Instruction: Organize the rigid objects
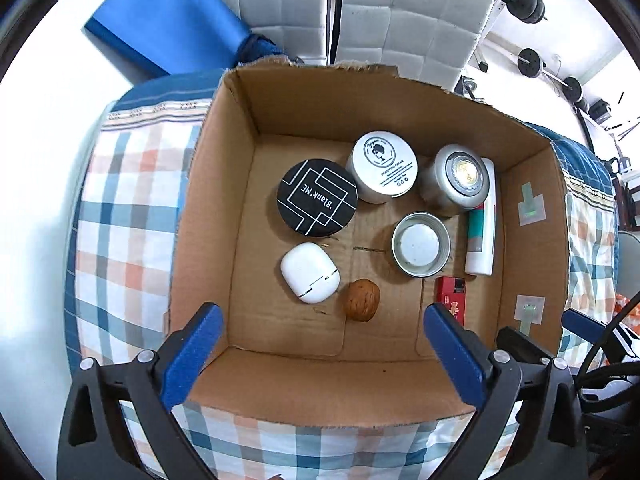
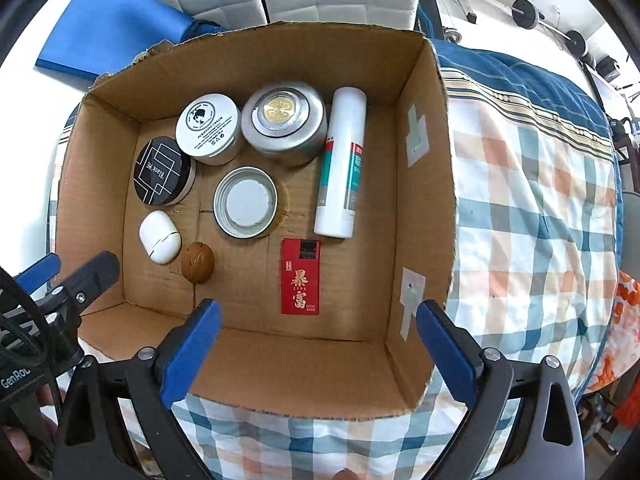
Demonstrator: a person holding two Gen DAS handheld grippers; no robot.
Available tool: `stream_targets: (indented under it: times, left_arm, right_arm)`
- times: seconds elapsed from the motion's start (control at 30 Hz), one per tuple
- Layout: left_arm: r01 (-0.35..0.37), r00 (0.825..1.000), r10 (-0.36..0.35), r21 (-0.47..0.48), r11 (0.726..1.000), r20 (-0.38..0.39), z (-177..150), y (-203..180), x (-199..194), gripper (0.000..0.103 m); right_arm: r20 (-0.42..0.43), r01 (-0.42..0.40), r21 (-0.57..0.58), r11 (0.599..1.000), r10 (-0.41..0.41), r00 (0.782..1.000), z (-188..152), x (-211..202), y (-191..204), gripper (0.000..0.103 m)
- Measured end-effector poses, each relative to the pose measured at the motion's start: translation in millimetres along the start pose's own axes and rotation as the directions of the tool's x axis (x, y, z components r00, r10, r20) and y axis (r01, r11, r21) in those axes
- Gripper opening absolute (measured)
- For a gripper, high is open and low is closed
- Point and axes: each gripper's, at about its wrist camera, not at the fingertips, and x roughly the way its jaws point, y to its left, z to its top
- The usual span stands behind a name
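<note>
Cardboard box: open-topped, on a checked bedspread.
Black tin: lid reads "Blank ME" — beside a white jar marked "PURIFYING CREAM".
Red pack: gold Chinese characters.
Left gripper: jaws wide apart, empty.
Right gripper: same — spread, holding nothing.

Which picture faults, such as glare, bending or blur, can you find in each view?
Left wrist view: glare whitens the silver tin top, and the cardboard box walls bow outward from fisheye bending. Right wrist view: the window corner is washed out, yet the red card characters stay sharp.
</note>
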Motion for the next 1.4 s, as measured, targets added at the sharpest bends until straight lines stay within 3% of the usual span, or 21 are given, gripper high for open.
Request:
stream_targets:
  times: [0.27, 0.47, 0.7, 0.77, 0.97, 1.27, 1.4]
  left_arm:
    - [-0.021, 0.993, 0.018, 0.024, 0.999, 0.120, -21, -5, -51, 0.103]
    - [-0.015, 0.964, 0.004, 0.042, 0.999, 0.265, -49, -15, -120, 0.103]
    - [0.008, 0.928, -0.034, 0.072, 0.997, 0.372, -80, -25, -187, 0.103]
    - [0.011, 0.922, -0.044, 0.086, 0.996, 0.384, -86, -28, -200, 0.103]
    - [0.040, 0.899, -0.085, 0.114, 0.993, 0.430, -107, -35, -236, 0.103]
    - [0.025, 0.853, -0.082, 0.116, 0.993, 0.516, -130, -40, -280, 0.103]
    - [0.034, 0.847, -0.090, 0.115, 0.993, 0.524, -136, -39, -286, 0.103]
  right_arm:
    - [0.047, -0.020, 0.032, 0.999, 0.018, 0.999, -26, -26, -15, 0.100]
    - [0.173, -0.029, 0.035, 0.999, 0.023, 0.985, -58, -86, -28, 0.100]
    - [0.320, -0.047, 0.036, 0.998, 0.033, 0.947, -107, -165, -44, 0.100]
    - [0.346, -0.018, 0.049, 0.999, 0.000, 0.938, -120, -184, -45, 0.100]
    - [0.429, -0.028, 0.026, 0.999, 0.014, 0.903, -153, -235, -42, 0.100]
    - [0.512, -0.037, 0.020, 0.999, 0.022, 0.858, -188, -286, -43, 0.100]
    - [0.544, -0.028, 0.016, 0.999, 0.015, 0.839, -199, -304, -41, 0.100]
